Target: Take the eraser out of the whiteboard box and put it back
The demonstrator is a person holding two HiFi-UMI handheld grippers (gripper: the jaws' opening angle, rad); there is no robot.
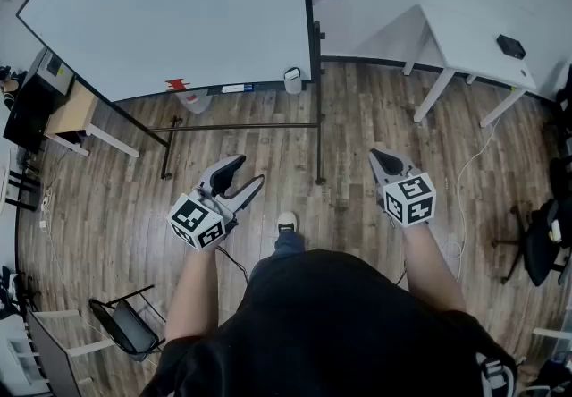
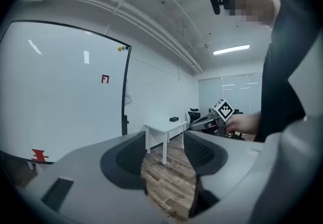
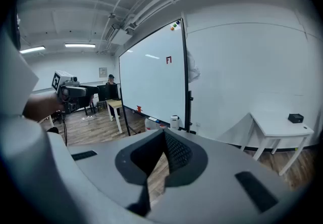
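The eraser cannot be told apart from the whiteboard box [image 1: 292, 80], which is seen at the lower right corner of the whiteboard [image 1: 170, 11]; both grippers are held well apart from it, over the wooden floor [image 1: 268, 140]; the left gripper [image 1: 250, 169] is held with jaws spread, nothing between them; the right gripper [image 1: 382, 156] is held with jaws pressed together, empty.

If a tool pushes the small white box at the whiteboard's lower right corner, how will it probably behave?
The white box looks small beside the board, so it is probably light and may shift or tip. The whiteboard stands on a slender dark frame, so a hard push might sway it too.
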